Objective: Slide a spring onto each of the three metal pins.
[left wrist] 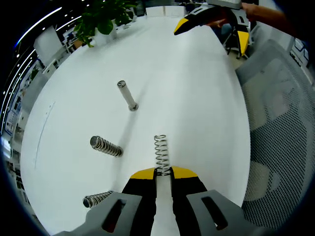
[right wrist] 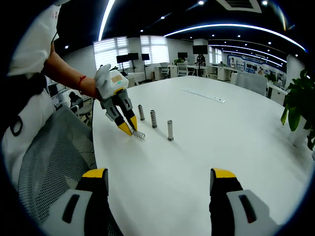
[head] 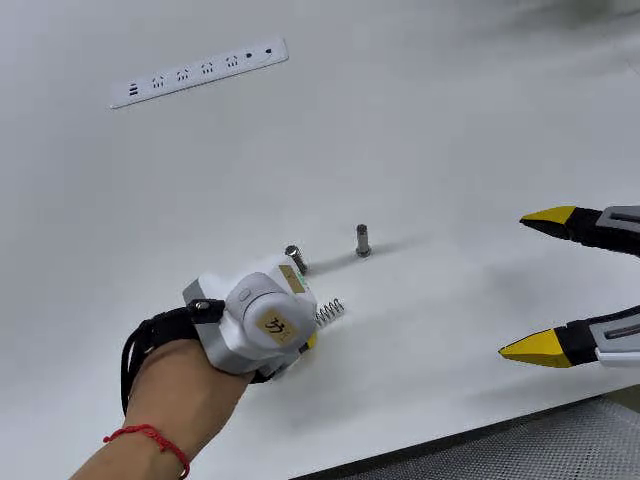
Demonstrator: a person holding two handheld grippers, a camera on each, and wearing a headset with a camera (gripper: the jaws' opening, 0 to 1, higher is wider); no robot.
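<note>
My left gripper (left wrist: 163, 173) is shut on the near end of a steel spring (left wrist: 161, 150), which pokes forward over the white table. In the head view the left gripper (head: 311, 338) sits low at centre-left with the spring (head: 330, 312) jutting to its right. A bare metal pin (left wrist: 127, 95) stands ahead. Two pins (left wrist: 106, 146) (left wrist: 96, 198) to the left each wear a spring. The bare pin (head: 362, 240) and one sprung pin (head: 296, 258) stand just beyond the left gripper. My right gripper (right wrist: 160, 174) hangs open and empty, far off to the right (head: 512, 285).
A white power strip (head: 200, 72) lies at the far left of the table (head: 450, 130). A grey mesh chair (left wrist: 280, 123) stands off the near table edge. A potted plant (left wrist: 103, 14) stands beyond the table's far end.
</note>
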